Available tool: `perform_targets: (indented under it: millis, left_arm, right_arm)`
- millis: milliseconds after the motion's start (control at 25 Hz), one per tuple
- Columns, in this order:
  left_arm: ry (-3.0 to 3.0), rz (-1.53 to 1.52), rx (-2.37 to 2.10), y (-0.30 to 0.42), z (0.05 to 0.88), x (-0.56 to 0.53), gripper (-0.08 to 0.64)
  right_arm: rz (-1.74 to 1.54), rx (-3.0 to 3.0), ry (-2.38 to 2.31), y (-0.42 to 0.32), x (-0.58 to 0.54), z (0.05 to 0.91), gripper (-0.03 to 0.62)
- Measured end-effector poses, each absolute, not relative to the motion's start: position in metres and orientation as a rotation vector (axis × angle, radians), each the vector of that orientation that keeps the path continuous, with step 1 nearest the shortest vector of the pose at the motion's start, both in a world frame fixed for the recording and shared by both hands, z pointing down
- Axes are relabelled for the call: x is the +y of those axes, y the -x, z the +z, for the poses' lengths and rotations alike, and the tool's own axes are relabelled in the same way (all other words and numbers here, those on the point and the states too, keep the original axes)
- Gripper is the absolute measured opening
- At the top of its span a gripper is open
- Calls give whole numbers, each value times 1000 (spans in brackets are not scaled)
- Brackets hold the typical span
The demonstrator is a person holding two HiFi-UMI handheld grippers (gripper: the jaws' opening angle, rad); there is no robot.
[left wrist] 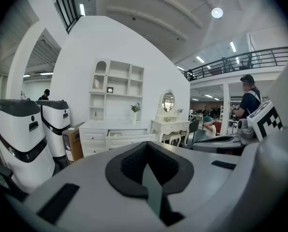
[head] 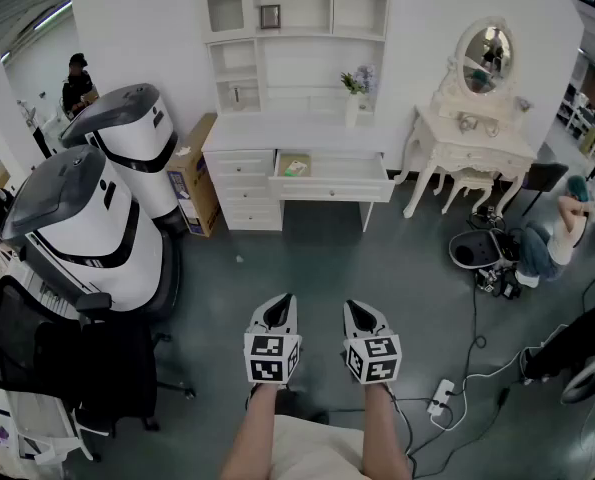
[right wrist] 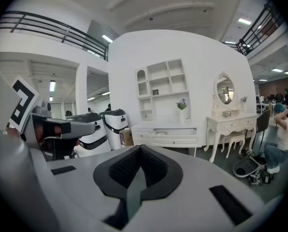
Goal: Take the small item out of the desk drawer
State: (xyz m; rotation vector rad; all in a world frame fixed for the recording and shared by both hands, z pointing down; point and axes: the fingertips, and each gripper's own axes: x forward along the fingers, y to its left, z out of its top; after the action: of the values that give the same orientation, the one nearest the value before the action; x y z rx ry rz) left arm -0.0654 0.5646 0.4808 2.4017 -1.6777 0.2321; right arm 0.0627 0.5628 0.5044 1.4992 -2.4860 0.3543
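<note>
Left hand-held gripper point(head: 280, 306) and right hand-held gripper point(head: 357, 310) side by side low in the head view, above the grey floor point(head: 307, 258), well apart from the white tabletop point(head: 277, 133). Jaws of each clenched fully together, pads meeting, nothing grasped or touched. Drawer point(head: 329, 190) open below the tabletop, small item point(head: 296, 167) lying at its left end. Both gripper views aimed toward the drawer, far beyond the closed jaw tips. White-and-black machines point(head: 87, 218) at left, dressing table point(head: 467, 138) at right.
</note>
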Motion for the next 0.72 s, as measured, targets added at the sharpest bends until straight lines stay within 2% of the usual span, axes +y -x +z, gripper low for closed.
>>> perform_targets:
  millis: [240, 720]
  left_arm:
    - [-2408, 258, -1657, 57, 483, 566, 15]
    - [-2349, 163, -1722, 85, 485, 554, 15]
  right_arm:
    - [357, -2498, -1501, -67, 561, 503, 25]
    - [544, -2540, -1493, -76, 541, 526, 25]
